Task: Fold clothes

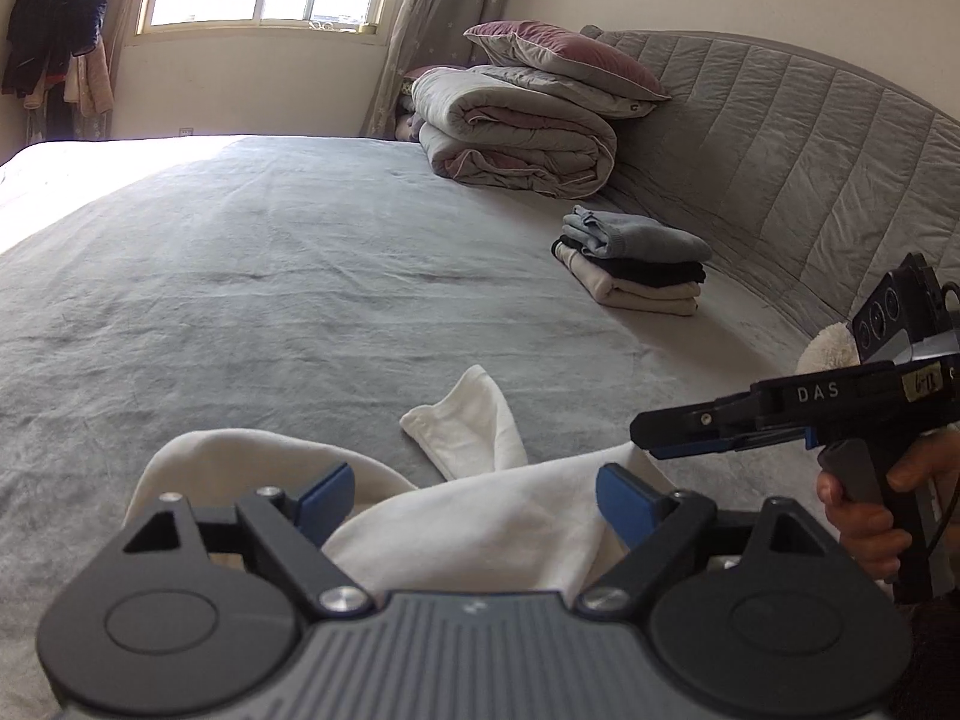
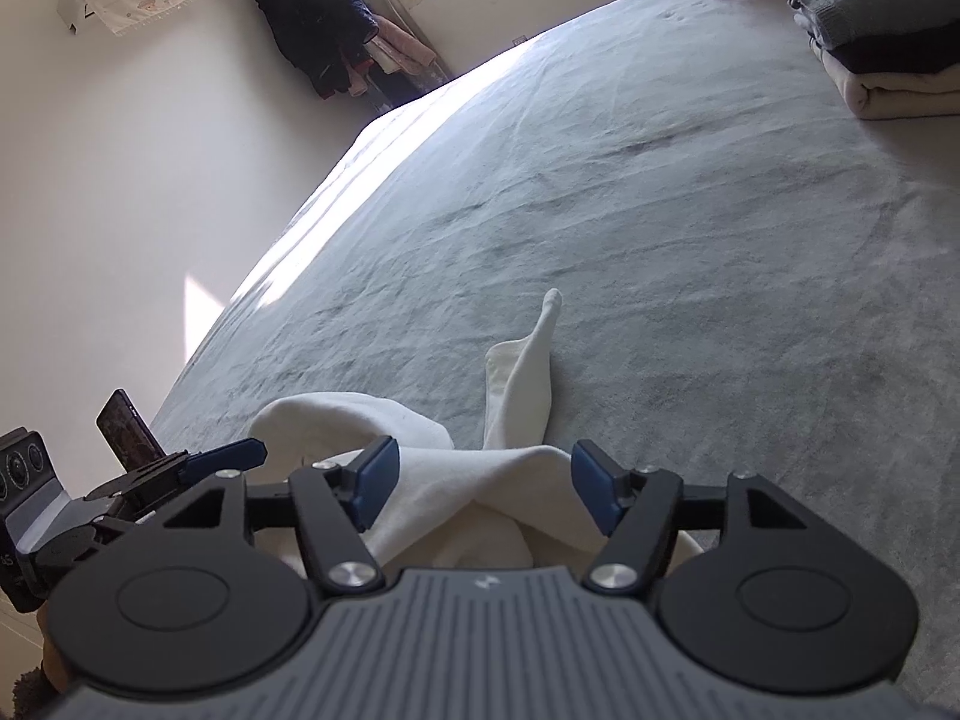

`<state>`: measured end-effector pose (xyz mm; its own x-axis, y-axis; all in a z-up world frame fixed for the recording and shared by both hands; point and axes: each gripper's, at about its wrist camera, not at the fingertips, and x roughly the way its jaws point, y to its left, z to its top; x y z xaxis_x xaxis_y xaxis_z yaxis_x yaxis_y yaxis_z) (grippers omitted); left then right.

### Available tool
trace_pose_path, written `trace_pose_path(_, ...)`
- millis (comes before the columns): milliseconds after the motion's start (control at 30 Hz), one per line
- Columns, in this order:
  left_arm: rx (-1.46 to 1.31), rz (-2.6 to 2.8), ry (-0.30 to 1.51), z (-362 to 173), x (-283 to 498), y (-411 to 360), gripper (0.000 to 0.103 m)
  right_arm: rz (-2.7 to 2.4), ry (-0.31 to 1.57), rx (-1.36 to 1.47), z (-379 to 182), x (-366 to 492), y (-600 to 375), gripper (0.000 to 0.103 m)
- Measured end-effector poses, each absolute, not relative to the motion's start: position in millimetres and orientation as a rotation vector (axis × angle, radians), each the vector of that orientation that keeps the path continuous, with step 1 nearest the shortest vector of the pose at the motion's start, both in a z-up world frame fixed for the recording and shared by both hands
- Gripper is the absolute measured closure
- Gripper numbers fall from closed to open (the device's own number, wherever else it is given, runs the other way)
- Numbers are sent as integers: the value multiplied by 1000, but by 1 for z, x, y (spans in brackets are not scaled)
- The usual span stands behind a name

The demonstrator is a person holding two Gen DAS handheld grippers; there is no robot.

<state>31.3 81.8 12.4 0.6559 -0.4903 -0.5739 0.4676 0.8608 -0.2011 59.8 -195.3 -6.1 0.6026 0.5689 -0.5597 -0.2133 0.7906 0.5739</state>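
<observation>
We are looking along two hand-held grippers over a wide grey bed (image 1: 300, 276). A cream-white garment (image 1: 480, 516) lies crumpled at the near edge of the bed, one sleeve (image 1: 468, 426) trailing away from us toward the middle. The left gripper (image 1: 474, 498) hangs just above the garment with its jaws spread wide; the cloth shows in the gap but the blue pads do not press on it. The right gripper (image 2: 483, 489) sits just to the right, above the same bunched cloth, its jaws also spread and gripping nothing. In the left view we see a person's hand (image 1: 864, 516) wrapped around its handle. Far right, near the padded headboard (image 1: 780, 138), stands a small stack of folded clothes (image 1: 636, 264), with a rolled duvet (image 1: 516, 138) and pillows beyond it. We judge this garment to be at the start of its fold, loose and not yet laid flat. The next move probably calls for each gripper to pinch an edge and draw the cloth out smooth across the bed, with the twisted sleeve freed first.
</observation>
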Motion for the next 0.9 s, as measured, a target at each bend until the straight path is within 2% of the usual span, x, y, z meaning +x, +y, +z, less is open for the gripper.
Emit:
trace_pose_path(167,44,-550,720,-6,32,57,18,469,815,487,-8,59,-197,35)
trace_pose_path(200,49,-537,731,-10,32,55,28,469,817,487,-8,59,-197,35)
trace_pose_path(233,54,-524,742,-13,33,53,48,467,818,487,-9,59,-197,35)
trace_pose_path(267,53,-501,753,-17,35,53,59,466,819,486,-9,58,-198,35)
trace_pose_path(300,50,-476,764,-20,36,54,83,464,820,484,-9,58,-199,35)
trace_pose_path(333,19,-463,766,-20,38,58,102,462,821,482,-9,58,-199,35)
trace_pose_path(467,-113,-419,712,-10,39,80,102,457,817,479,-8,56,-201,35)
trace_pose_path(900,-134,-115,522,22,21,138,102,444,820,481,-9,59,-202,35)
